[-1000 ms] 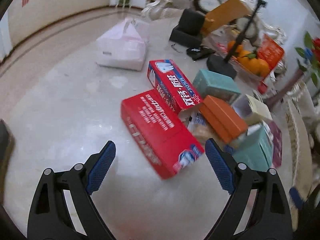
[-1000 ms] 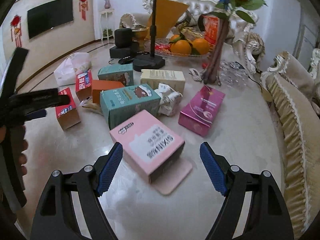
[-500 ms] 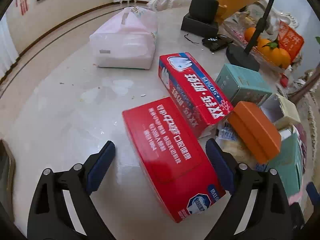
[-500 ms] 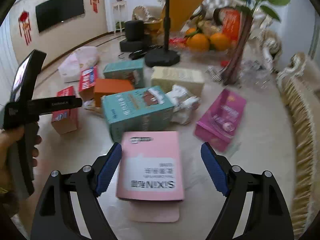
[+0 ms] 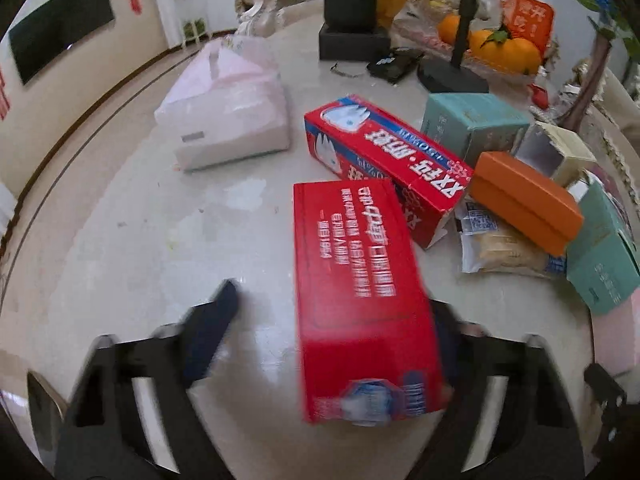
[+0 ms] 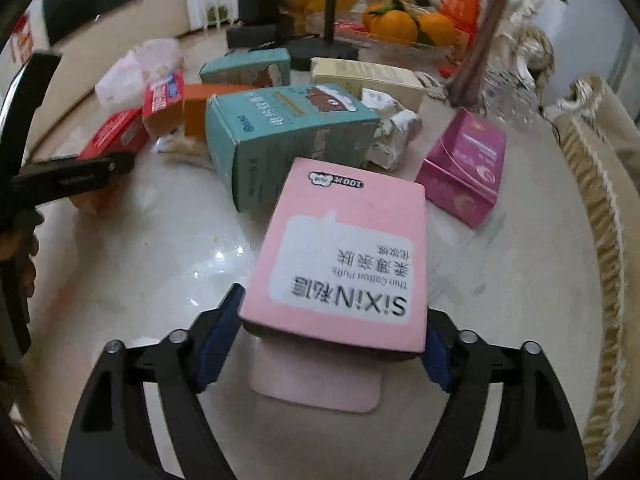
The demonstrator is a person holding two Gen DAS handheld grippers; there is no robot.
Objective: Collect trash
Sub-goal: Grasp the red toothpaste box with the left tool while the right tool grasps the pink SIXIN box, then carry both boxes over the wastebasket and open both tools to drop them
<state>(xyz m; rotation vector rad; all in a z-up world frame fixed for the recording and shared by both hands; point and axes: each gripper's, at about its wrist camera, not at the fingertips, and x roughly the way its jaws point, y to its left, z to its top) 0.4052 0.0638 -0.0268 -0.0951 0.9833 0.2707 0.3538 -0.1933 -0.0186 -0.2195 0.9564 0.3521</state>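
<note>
A red carton (image 5: 356, 292) lies on the marble table (image 5: 160, 248), its near end between the fingers of my left gripper (image 5: 332, 300). The jaws are closing; the left finger (image 5: 212, 328) stands clear of the carton, while the right one sits close behind its far edge. A pink cotton-pad box (image 6: 340, 252) with its flap (image 6: 316, 380) open lies between the fingers of my right gripper (image 6: 334, 308). Those jaws are closing too, and both blue pads (image 6: 218, 340) lie against the box's sides.
Behind the red carton lie a second red carton (image 5: 384, 160), an orange box (image 5: 524, 204), teal boxes (image 5: 472, 120), a snack packet (image 5: 500, 248) and a white bag (image 5: 228, 116). A teal box (image 6: 288, 136), crumpled wrapper (image 6: 392, 132) and magenta box (image 6: 464, 168) ring the pink box. Sofa edge (image 6: 600, 208) at right.
The left gripper rolled and closed in around the red carton's near end. The right gripper sank over the pink box. Both pairs of jaws have narrowed.
</note>
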